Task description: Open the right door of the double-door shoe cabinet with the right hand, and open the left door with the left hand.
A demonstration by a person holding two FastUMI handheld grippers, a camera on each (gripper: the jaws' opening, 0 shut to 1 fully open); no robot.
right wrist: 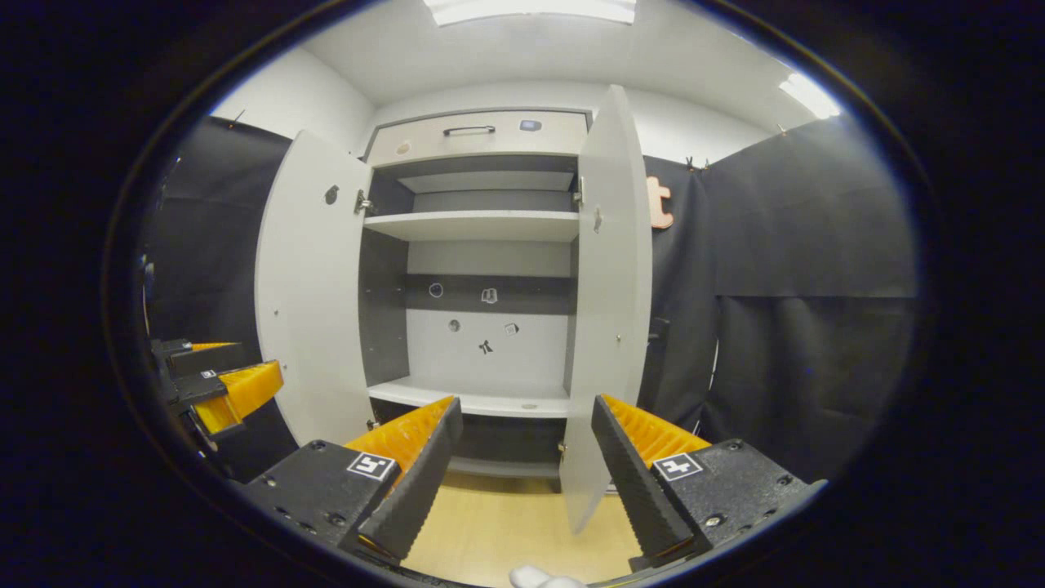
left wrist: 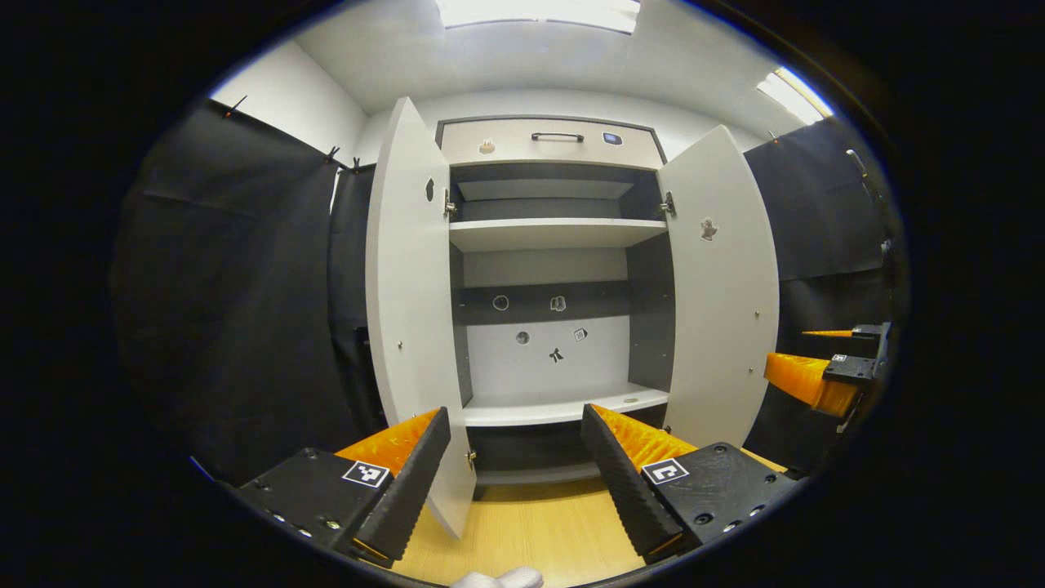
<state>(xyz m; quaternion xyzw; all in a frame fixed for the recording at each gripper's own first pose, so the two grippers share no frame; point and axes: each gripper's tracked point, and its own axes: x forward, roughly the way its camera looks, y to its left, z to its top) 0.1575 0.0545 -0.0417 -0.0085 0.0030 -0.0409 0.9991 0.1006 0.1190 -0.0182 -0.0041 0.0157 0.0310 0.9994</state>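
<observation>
- left door (left wrist: 408,269) and right door (left wrist: 722,286) of the shoe cabinet (left wrist: 555,143) both stand swung open, upright; task looks complete
- left gripper (left wrist: 514,465) and right gripper (right wrist: 526,465) released, fingers spread, each facing its own door's free edge, apart from it

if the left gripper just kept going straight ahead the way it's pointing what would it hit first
Probably nothing until the cabinet's back panel. The left gripper is open and aimed between the open left door and right door, just above the lower shelf. Depth is unclear; it might clip that shelf's front edge.
</observation>
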